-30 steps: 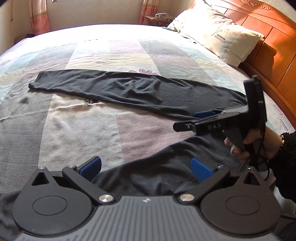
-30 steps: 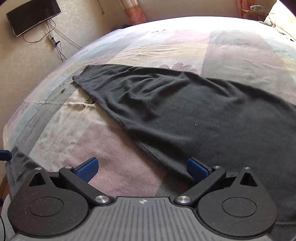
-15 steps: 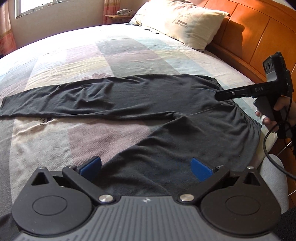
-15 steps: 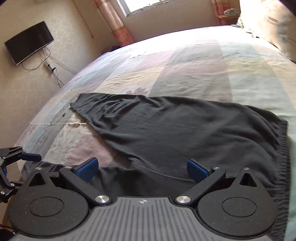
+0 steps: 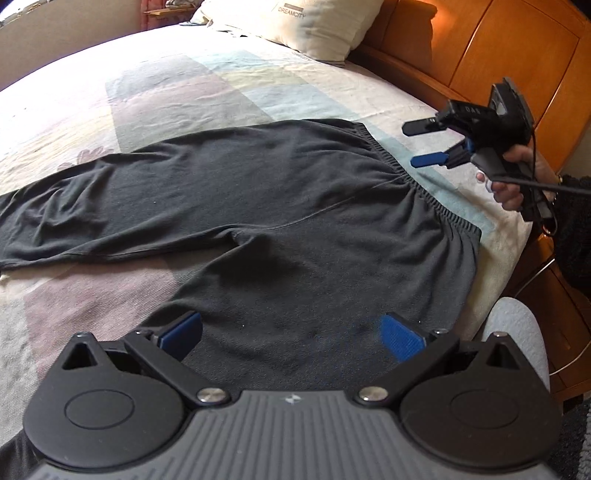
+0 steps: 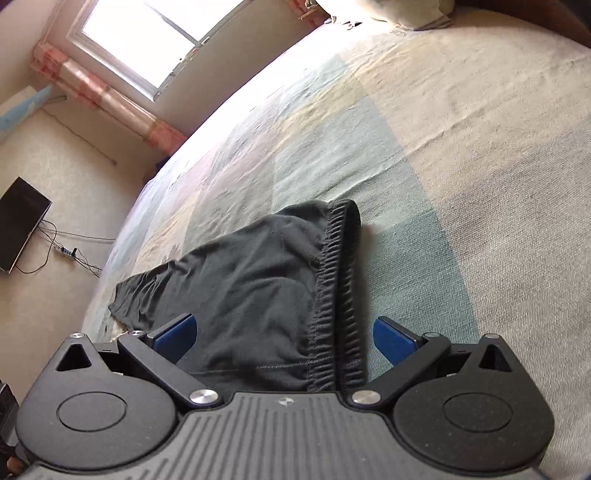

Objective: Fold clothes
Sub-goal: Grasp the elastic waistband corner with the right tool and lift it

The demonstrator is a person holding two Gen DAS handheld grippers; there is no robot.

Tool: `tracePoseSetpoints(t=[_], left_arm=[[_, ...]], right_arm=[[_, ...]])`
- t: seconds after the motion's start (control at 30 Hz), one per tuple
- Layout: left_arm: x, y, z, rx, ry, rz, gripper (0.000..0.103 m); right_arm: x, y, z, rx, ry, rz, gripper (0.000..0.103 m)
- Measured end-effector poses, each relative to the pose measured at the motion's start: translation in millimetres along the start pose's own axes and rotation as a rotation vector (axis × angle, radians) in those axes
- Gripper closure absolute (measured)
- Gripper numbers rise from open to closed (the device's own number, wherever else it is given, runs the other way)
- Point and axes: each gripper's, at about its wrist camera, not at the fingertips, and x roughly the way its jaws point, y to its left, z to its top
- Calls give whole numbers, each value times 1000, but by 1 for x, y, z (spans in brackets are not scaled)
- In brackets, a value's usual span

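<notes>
Left wrist view: dark trousers (image 5: 280, 206) lie spread on the patchwork bed (image 5: 177, 92), waistband to the right, one leg cut off at the left edge. A pillow (image 5: 295, 22) and wooden headboard (image 5: 498, 48) stand far right. The left claw (image 5: 291, 334) gapes wide, empty, over the cloth; the right claw (image 5: 417, 144), in a hand (image 5: 517, 177), is open past the waistband. Right wrist view: its fingers (image 6: 391, 339) straddle the waistband (image 6: 338, 291), unclosed. Only here show a window (image 6: 136, 40) and wall screen (image 6: 20, 221).
</notes>
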Motion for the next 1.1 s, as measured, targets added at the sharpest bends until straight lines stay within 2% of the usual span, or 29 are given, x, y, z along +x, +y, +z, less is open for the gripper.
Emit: tracePoseSetpoints(t=[0.27, 0.6, 0.7, 0.77, 0.83, 0.93, 1.03, 1.1], left_arm=[[24, 0, 11, 5, 42, 14, 1], [47, 3, 18, -1, 80, 15, 1], [51, 2, 19, 4, 83, 5, 1], [53, 1, 20, 6, 84, 2, 1], [54, -1, 21, 8, 85, 3, 1], [51, -3, 20, 16, 77, -4, 1], [50, -1, 19, 7, 73, 0, 1], [52, 2, 20, -5, 72, 10, 1]], right_arm=[[42, -21, 37, 59, 67, 84, 0], [71, -29, 58, 133, 38, 176, 0], [70, -23, 50, 131, 94, 274, 0], [67, -15, 46, 91, 99, 326, 0], [68, -9, 49, 32, 69, 300, 0], [79, -20, 58, 94, 64, 233, 0], [78, -23, 55, 108, 81, 269, 0], [81, -19, 48, 105, 126, 334, 0]])
